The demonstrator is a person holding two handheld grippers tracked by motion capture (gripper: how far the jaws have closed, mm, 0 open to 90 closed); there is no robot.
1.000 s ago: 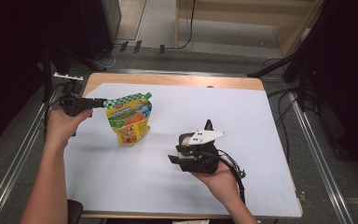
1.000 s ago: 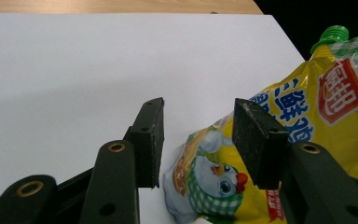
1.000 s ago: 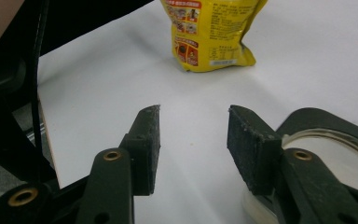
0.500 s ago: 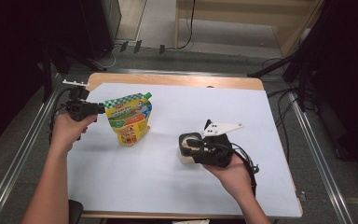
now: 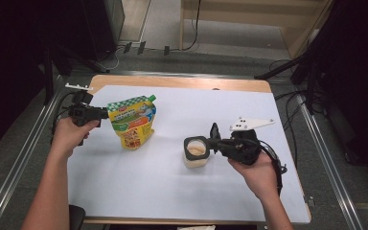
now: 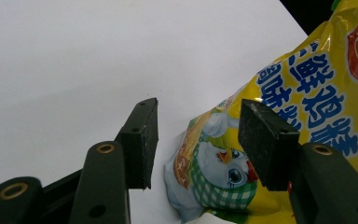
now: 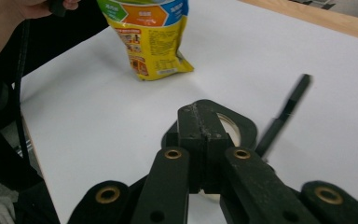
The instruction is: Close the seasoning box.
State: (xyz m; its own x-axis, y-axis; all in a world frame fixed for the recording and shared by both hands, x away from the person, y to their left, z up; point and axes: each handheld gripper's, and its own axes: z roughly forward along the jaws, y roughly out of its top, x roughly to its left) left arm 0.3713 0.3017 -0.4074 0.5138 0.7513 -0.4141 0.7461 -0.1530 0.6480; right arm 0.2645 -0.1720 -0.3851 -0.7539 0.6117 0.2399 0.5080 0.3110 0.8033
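- The left gripper [image 5: 104, 113] is at the left side of the yellow pouch [image 5: 132, 122]; its jaws have just been opening and stand spread, with the pouch corner between them.
- The right gripper [image 5: 211, 142] has just closed; its jaws are pressed together on the rim of the small jar [image 5: 195, 152].
- The jar stands well to the right of the pouch, on the white table [image 5: 172, 191].

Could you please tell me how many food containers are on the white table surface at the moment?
2. A yellow spouted pouch stands left of centre, at the left gripper. A small open jar stands right of centre, at the right gripper. None seems hidden.
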